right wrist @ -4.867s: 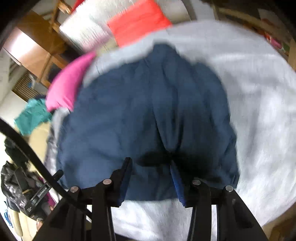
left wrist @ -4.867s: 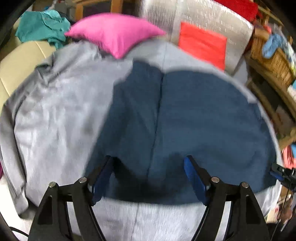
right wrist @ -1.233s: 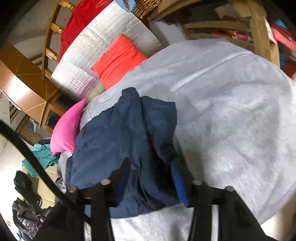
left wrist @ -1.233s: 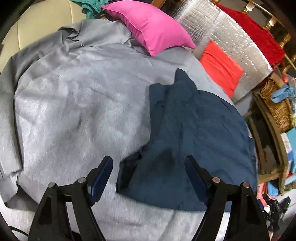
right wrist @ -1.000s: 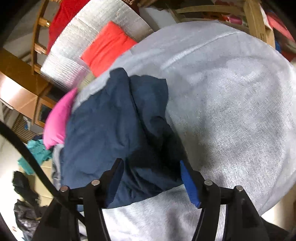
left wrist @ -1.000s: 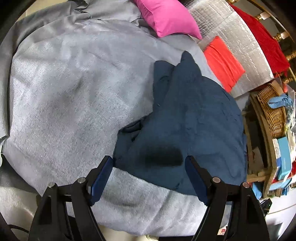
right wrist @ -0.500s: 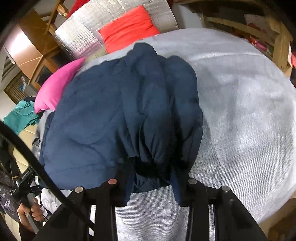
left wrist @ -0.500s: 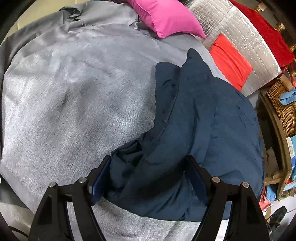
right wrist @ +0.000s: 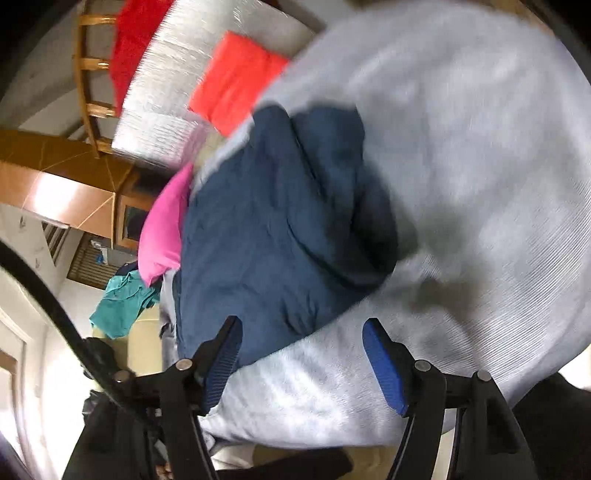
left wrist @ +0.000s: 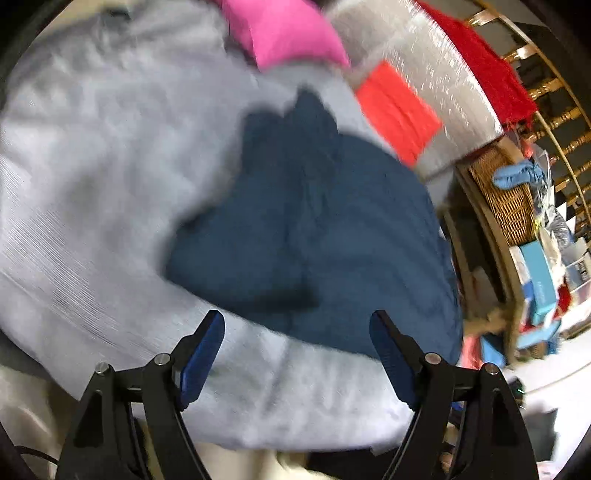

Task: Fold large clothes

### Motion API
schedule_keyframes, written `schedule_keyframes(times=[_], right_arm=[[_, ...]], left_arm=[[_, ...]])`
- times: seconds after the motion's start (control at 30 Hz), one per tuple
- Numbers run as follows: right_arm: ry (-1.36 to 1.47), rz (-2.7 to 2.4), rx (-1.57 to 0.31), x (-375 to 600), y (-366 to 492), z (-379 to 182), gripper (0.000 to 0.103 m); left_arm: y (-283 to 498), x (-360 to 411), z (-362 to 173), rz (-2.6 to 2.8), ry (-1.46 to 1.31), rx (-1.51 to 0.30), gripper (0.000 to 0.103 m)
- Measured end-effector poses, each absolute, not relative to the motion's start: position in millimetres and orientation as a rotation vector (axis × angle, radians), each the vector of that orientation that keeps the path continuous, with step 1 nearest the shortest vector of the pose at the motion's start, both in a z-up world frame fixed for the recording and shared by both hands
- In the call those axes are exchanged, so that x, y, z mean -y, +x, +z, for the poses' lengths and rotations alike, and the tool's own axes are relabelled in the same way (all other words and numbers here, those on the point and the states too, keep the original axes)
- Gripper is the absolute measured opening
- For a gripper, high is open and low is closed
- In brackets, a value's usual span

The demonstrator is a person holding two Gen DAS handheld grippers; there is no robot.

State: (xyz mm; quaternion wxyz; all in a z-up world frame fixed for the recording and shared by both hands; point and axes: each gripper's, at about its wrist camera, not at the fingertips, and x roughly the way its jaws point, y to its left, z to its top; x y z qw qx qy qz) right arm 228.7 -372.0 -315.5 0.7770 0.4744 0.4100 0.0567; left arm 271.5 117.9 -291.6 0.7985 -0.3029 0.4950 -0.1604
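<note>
A dark blue garment (left wrist: 314,229) lies folded over itself in a rumpled heap on a grey cover (left wrist: 92,184). It also shows in the right wrist view (right wrist: 280,229), lying on the same grey cover (right wrist: 480,166). My left gripper (left wrist: 297,350) is open and empty, above the cover just short of the garment's near edge. My right gripper (right wrist: 303,350) is open and empty, also just off the garment's near edge. Both views are blurred by motion.
A pink cushion (left wrist: 288,33), a red-orange cushion (left wrist: 399,110) and a silver padded panel (left wrist: 424,66) lie beyond the garment. A wicker basket (left wrist: 506,199) and boxes stand on shelves at the right. A teal cloth (right wrist: 122,302) lies at the left.
Both grippers have let go of the blue garment and pulled back towards the near edge. The right gripper's jaws have opened wide. The garment now lies in a heap, further from both grippers.
</note>
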Motion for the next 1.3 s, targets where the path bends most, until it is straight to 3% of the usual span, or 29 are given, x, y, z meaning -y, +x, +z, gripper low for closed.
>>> schedule_keyframes(times=[0.23,0.3,0.37,0.47,0.53,0.63,0.77,0.83,0.9,1.07,1.13,1.17,1.23,1.3], right_arm=[[1.247,0.042,-0.836,384,257,-351,0.072],[1.24,0.03,-0.817,382,253,-353,0.053],[1.207,0.03,-0.785,378,255,-347,0.045],[1.096,0.039,-0.717,374,250,-322,0.037],[0.98,0.037,-0.689,363,247,-305,0.036],[0.927,0.003,-0.799,355,249,-315,0.036],[0.953,0.012,-0.845,352,252,-319,0.039],[0.946,0.025,-0.836,356,247,-313,0.046],[0.959,0.034,-0.83,357,242,-310,0.068],[1.049,0.051,-0.851,365,245,-326,0.069],[1.085,0.08,-0.876,361,252,-340,0.052],[1.077,0.094,-0.88,359,254,-341,0.044],[1.01,0.089,-0.842,352,252,-331,0.039],[0.903,0.088,-0.781,344,248,-311,0.037]], left_arm=[[294,-132,-321,-0.229,-0.853,-1.086,0.08],[297,-134,-319,-0.219,-0.858,-1.061,0.079],[300,-131,-313,-0.209,-0.808,-1.035,0.061],[298,-128,-297,-0.209,-0.77,-0.98,0.052],[296,-124,-290,-0.221,-0.754,-0.934,0.051],[306,-116,-300,-0.189,-0.71,-0.983,0.052],[304,-126,-311,-0.173,-0.782,-1.042,0.064],[298,-128,-308,-0.176,-0.786,-1.045,0.067],[291,-127,-304,-0.2,-0.793,-1.046,0.073],[282,-141,-307,-0.207,-0.832,-1.034,0.074],[280,-146,-309,-0.201,-0.83,-1.032,0.072],[284,-143,-310,-0.197,-0.821,-1.024,0.064],[289,-134,-306,-0.218,-0.777,-1.002,0.053],[287,-129,-296,-0.219,-0.716,-0.967,0.052]])
